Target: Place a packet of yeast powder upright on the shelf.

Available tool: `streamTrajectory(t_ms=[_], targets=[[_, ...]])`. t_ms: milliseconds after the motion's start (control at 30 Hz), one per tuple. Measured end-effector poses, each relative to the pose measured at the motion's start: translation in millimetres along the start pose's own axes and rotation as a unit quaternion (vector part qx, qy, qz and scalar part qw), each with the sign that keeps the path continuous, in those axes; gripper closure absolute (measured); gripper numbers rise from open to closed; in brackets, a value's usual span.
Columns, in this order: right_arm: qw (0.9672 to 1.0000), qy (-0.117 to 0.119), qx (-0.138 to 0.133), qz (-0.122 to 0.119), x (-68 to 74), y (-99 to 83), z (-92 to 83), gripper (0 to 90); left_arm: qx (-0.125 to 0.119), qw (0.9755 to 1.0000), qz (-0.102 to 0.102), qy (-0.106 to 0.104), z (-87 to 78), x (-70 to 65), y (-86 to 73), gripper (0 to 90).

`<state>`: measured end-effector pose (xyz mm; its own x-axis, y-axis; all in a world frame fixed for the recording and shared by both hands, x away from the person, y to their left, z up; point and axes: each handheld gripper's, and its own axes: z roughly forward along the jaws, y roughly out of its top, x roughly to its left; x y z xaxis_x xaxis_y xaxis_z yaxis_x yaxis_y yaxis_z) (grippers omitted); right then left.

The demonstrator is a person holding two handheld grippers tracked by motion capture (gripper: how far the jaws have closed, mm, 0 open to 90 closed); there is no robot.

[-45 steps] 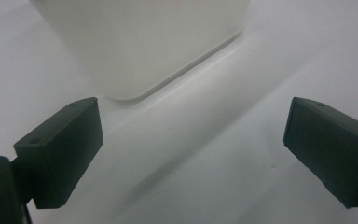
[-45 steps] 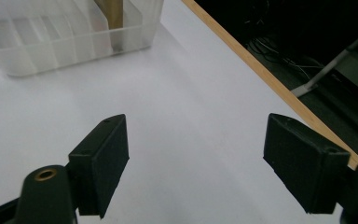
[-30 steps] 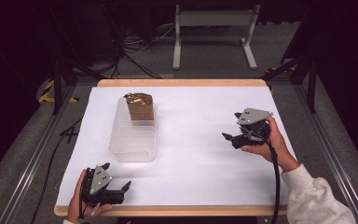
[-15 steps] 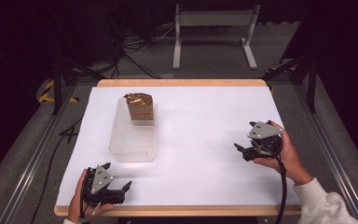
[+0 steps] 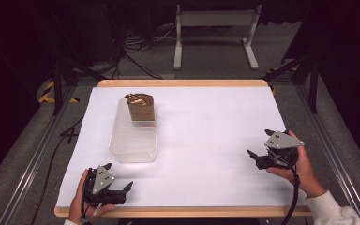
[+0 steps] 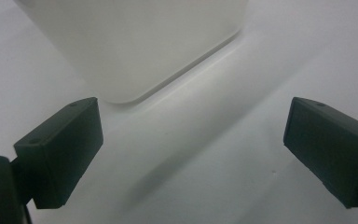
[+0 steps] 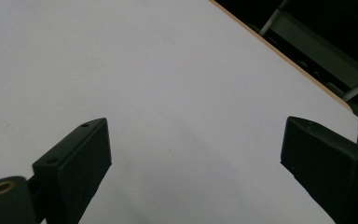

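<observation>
Both grippers, left gripper point(image 5: 122, 191) at lower left and right gripper point(image 5: 258, 158) at lower right, are held agape and empty. The bag point(image 5: 140, 107) in the bin point(image 5: 132, 149) is best approached squarely, slowly.

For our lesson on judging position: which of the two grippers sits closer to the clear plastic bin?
The left gripper, at the table's near left corner, just short of the clear plastic bin. The right gripper sits far across the white table by its right edge.
</observation>
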<state>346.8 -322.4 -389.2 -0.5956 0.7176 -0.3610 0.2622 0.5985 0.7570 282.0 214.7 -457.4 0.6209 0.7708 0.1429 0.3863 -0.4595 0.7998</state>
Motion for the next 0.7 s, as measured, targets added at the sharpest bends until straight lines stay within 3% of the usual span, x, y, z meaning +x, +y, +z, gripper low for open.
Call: streamTrajectory(t_ms=[333, 433, 700], targets=[[0.9997, -0.010, -0.009, 0.021, -1.8, -29.9, -12.4, 7.4, 0.000, 1.0000, 0.000, 0.002, 0.7, 1.3, 0.2, 5.4], [0.9990, -0.007, -0.018, 0.039, -2.0, -39.9, -15.0, 7.4, -0.001, 1.0000, -0.001, 0.002, 1.2, 1.2, 0.5, 5.4], [0.9977, -0.033, -0.029, 0.052, 1.1, -57.3, -22.9, 7.6, -0.001, 1.0000, -0.004, 0.006, 1.1, 1.8, 0.8, 5.5]])
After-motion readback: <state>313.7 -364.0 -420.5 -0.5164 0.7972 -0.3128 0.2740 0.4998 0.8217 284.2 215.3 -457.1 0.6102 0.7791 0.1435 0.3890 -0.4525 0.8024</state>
